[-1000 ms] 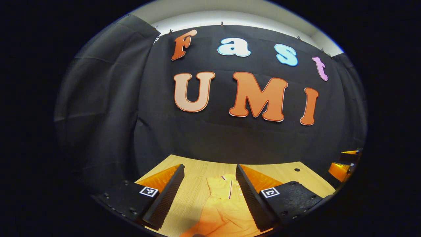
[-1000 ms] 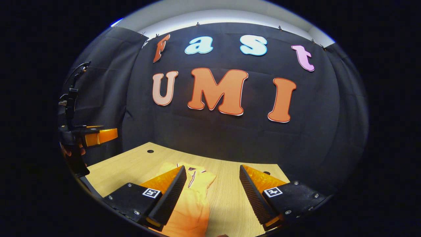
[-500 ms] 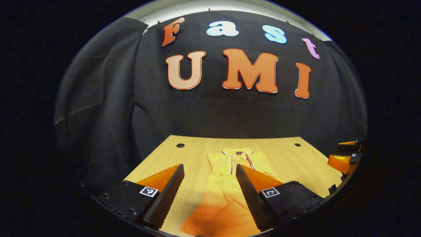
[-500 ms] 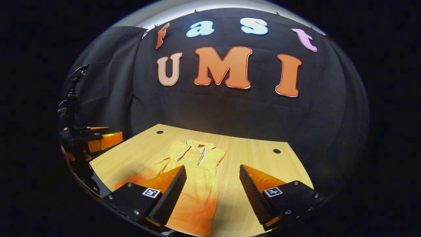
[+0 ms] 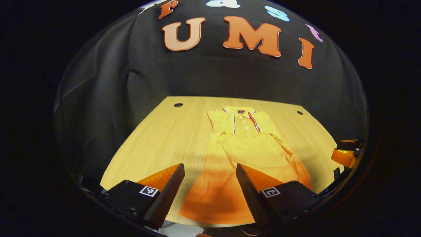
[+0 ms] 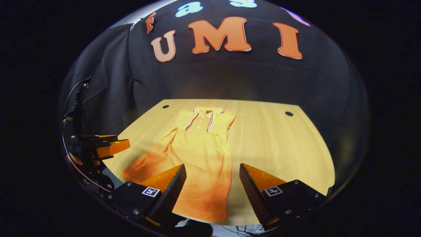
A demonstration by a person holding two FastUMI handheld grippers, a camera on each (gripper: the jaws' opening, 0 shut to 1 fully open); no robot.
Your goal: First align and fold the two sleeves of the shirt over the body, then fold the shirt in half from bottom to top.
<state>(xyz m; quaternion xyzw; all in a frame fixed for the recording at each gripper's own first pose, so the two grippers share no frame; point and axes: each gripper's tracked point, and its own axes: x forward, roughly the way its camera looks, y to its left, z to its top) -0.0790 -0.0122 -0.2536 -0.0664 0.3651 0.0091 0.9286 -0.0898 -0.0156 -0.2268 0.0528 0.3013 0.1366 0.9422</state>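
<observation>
1. Both views have tipped down since a moment ago — the whole shirt (image 5: 245,144) now lies mid-frame on the table (image 5: 164,131).
2. The left gripper (image 5: 210,192) and right gripper (image 6: 213,194) gape wide, empty — sleeve folding looks ready to start.

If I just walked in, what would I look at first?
The bright orange shirt, lying flat and long down the middle of the wooden table, collar at the far end. Next, the two open fingers of the left hand-held gripper poking out low over the shirt's near hem, holding nothing. The right hand-held gripper is open too, over the shirt's edge.
</observation>
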